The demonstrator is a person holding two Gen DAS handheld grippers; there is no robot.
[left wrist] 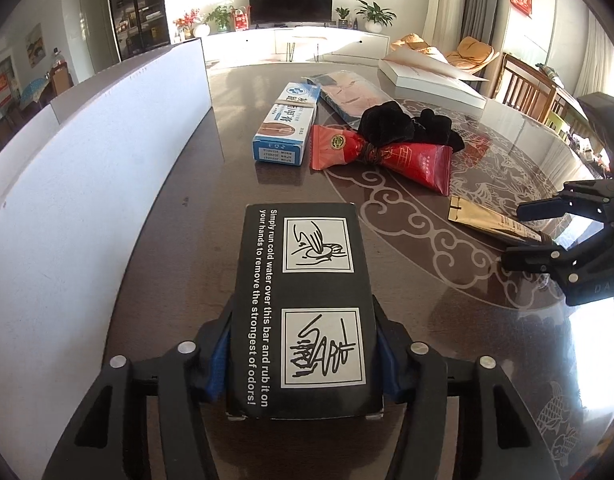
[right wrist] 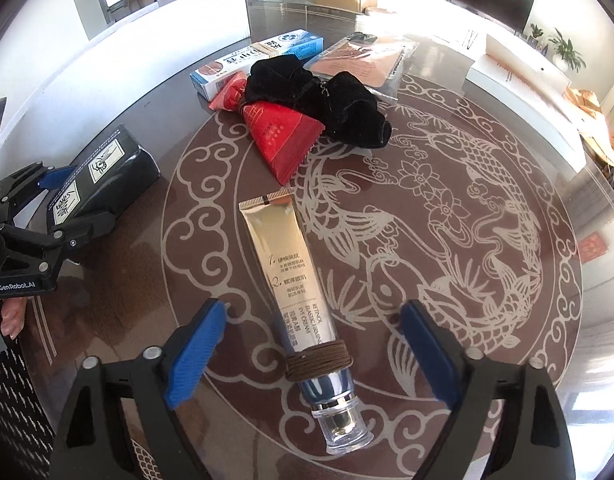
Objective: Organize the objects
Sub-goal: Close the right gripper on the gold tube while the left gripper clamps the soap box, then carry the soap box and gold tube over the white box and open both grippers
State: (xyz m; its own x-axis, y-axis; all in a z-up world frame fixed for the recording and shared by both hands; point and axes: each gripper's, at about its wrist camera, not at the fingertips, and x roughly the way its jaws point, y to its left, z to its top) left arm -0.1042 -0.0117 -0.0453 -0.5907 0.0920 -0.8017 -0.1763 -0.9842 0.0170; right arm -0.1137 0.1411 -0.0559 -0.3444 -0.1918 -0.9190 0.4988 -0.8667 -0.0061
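Note:
My left gripper (left wrist: 303, 356) is shut on a black box (left wrist: 303, 300) with white print, resting on the table; it also shows in the right wrist view (right wrist: 103, 176). My right gripper (right wrist: 311, 348) is open, its blue pads on either side of a gold cream tube (right wrist: 291, 280) with a brown band near its cap. The tube lies flat on the table. In the left wrist view the right gripper (left wrist: 535, 232) sits over the tube (left wrist: 491, 222).
A red packet (right wrist: 283, 136), a black cloth pouch (right wrist: 327, 100), a blue-white box (right wrist: 251, 60) and a flat plastic-wrapped pack (right wrist: 367, 60) lie further back. A long white box (left wrist: 87, 168) stands along the left. A white book-like box (left wrist: 431, 76) is far right.

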